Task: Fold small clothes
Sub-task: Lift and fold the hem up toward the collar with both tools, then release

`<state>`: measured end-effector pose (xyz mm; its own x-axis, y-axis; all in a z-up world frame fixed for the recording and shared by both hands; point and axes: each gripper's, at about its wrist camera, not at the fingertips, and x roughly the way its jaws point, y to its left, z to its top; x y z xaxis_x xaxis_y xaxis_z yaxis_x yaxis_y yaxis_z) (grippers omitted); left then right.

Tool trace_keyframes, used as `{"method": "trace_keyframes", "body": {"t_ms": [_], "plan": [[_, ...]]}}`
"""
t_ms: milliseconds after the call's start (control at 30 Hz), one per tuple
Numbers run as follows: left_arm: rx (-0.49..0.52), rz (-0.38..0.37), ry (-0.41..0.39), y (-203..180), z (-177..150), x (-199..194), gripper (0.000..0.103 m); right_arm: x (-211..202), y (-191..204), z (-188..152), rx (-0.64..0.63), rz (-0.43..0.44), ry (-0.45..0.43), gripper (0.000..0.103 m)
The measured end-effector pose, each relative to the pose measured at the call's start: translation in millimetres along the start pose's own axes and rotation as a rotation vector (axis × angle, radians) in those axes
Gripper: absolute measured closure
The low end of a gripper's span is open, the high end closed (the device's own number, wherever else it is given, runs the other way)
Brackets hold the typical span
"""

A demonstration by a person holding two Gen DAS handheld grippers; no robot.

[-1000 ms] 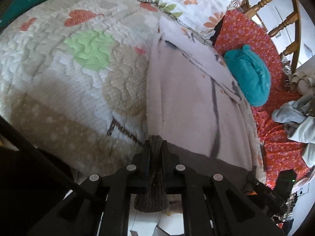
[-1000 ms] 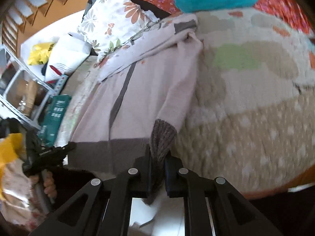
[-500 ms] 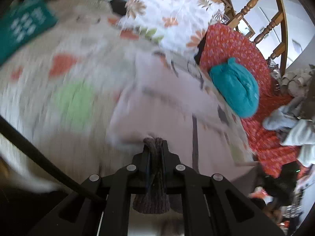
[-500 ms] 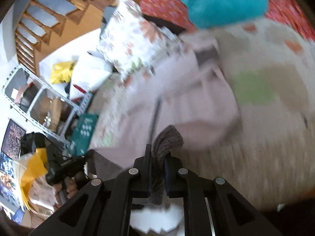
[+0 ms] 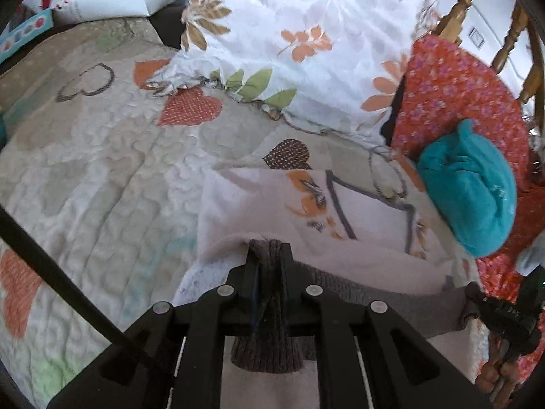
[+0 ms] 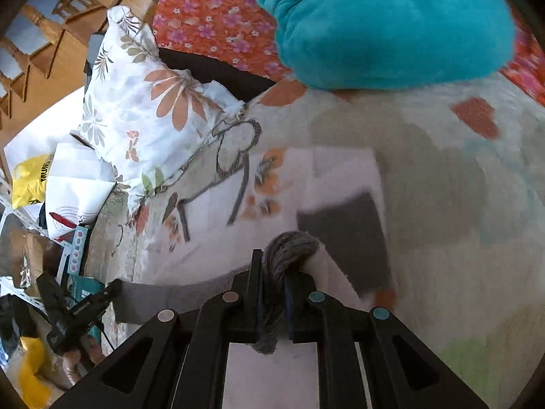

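Observation:
A pale pink garment (image 5: 272,204) with a grey ribbed hem and an orange print lies on the quilt, its lower part lifted and carried over its upper part. It also shows in the right wrist view (image 6: 211,211). My left gripper (image 5: 269,255) is shut on one corner of the grey hem (image 5: 265,351). My right gripper (image 6: 272,272) is shut on the other hem corner (image 6: 289,245). The hem band (image 5: 391,293) stretches between the two grippers. A dark grey cuff (image 6: 347,231) lies on the garment.
A quilt (image 5: 102,170) with heart patches covers the bed. A floral pillow (image 5: 289,34) lies at the far edge. A teal folded cloth (image 5: 470,191) sits on an orange floral sheet (image 5: 453,81). Wooden rails (image 5: 511,27) stand behind.
Both grippers have carried the grey hem up and forward over the garment, toward the pillow. The flat garment is now doubled over itself.

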<state>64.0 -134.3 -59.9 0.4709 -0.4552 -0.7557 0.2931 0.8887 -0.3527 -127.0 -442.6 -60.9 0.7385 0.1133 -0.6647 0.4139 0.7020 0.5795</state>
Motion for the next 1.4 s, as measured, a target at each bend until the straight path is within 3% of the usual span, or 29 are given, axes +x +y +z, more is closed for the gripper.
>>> {"method": "trace_keyframes", "body": {"t_ms": [67, 100, 133, 167, 200, 233, 467, 500, 567, 633, 733, 833, 900, 1100, 1167, 1267, 1333, 1400], "plan": [[-0.048, -0.001, 0.01, 5, 9, 11, 0.086, 14, -1, 15, -0.011, 0.022, -0.005, 0.085], [-0.083, -0.02, 0.006, 9, 14, 14, 0.075, 16, -2, 19, -0.013, 0.029, -0.01, 0.081], [-0.1, -0.033, 0.004, 11, 17, 14, 0.069, 19, -3, 24, -0.016, 0.03, -0.015, 0.069], [-0.112, -0.041, -0.003, 12, 19, 14, 0.055, 21, -5, 28, -0.015, 0.02, -0.029, 0.049], [-0.12, -0.03, -0.025, 13, 21, 12, 0.043, 21, -6, 32, -0.014, -0.004, -0.058, 0.04], [-0.119, 0.003, -0.066, 15, 22, 7, 0.04, 19, -7, 35, -0.016, -0.023, -0.085, 0.032], [-0.086, 0.05, -0.081, 20, 22, -10, 0.039, 5, -4, 36, -0.041, -0.11, -0.123, 0.032], [-0.079, 0.055, -0.086, 20, 21, -14, 0.039, 1, 3, 34, -0.061, -0.1, -0.127, 0.035], [-0.074, 0.084, -0.106, 22, 17, -26, 0.039, -4, 23, 27, -0.132, -0.054, -0.119, 0.05], [-0.103, 0.096, -0.13, 28, 14, -37, 0.037, 0, 45, 12, -0.209, 0.01, -0.073, 0.055], [-0.184, 0.076, -0.127, 40, 11, -46, 0.032, 25, 74, -21, -0.31, 0.059, 0.045, 0.064], [-0.233, 0.034, -0.097, 51, 12, -47, 0.032, 58, 106, -55, -0.456, -0.006, 0.129, 0.066], [-0.246, 0.045, -0.1, 55, 13, -48, 0.032, 82, 128, -73, -0.563, -0.043, 0.174, 0.066], [-0.279, 0.102, -0.134, 73, 21, -54, 0.032, 172, 204, -75, -0.75, -0.112, 0.255, 0.064], [-0.272, 0.123, -0.147, 77, 23, -56, 0.032, 198, 221, -60, -0.74, -0.123, 0.255, 0.063], [-0.261, 0.129, -0.14, 83, 24, -60, 0.032, 235, 234, -37, -0.673, -0.184, 0.274, 0.053], [-0.25, 0.133, -0.121, 87, 22, -60, 0.032, 239, 238, -24, -0.615, -0.208, 0.25, 0.053], [-0.228, 0.134, -0.092, 89, 19, -58, 0.032, 221, 239, -13, -0.559, -0.173, 0.205, 0.052]]}}
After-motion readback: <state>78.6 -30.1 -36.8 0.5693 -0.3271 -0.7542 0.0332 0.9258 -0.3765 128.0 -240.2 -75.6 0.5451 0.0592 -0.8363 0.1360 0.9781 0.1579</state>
